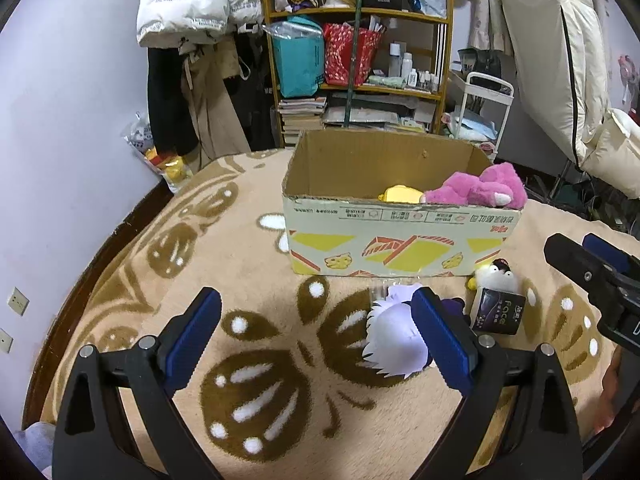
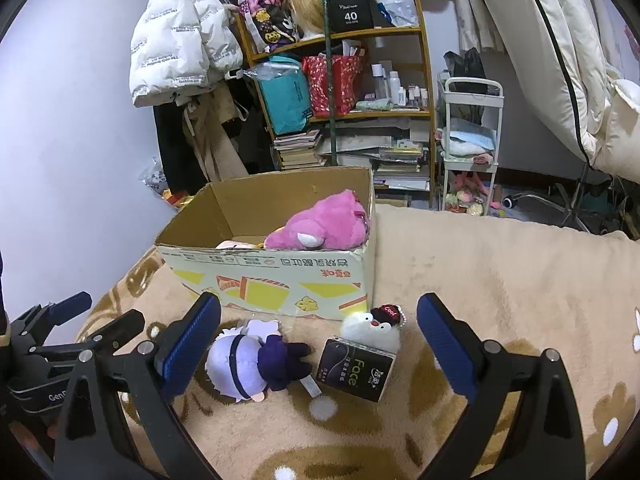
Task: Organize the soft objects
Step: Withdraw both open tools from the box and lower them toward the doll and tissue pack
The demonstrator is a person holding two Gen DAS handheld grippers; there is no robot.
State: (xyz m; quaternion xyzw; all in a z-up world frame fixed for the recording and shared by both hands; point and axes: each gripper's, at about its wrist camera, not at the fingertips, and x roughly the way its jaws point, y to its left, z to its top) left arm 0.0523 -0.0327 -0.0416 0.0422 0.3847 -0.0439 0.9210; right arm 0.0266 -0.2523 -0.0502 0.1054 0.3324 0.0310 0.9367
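Plush doll beside left gripper's pad

Doll (image 2: 250, 364) lies on the blanket (image 2: 500, 272) before the cardboard box (image 2: 280, 280), beside a tissue pack (image 2: 356, 368). Left gripper (image 1: 316, 334) tilts downward, jaws wide, empty. Right gripper (image 2: 320, 336) tilts downward too, jaws wide, empty.

Cardboard box (image 2: 280, 280) on the blanket (image 2: 500, 280), plush bear (image 2: 320, 224) in its right end, doll (image 2: 256, 360), tissue pack (image 2: 356, 368) and penguin plush (image 2: 372, 326) before the box's front wall
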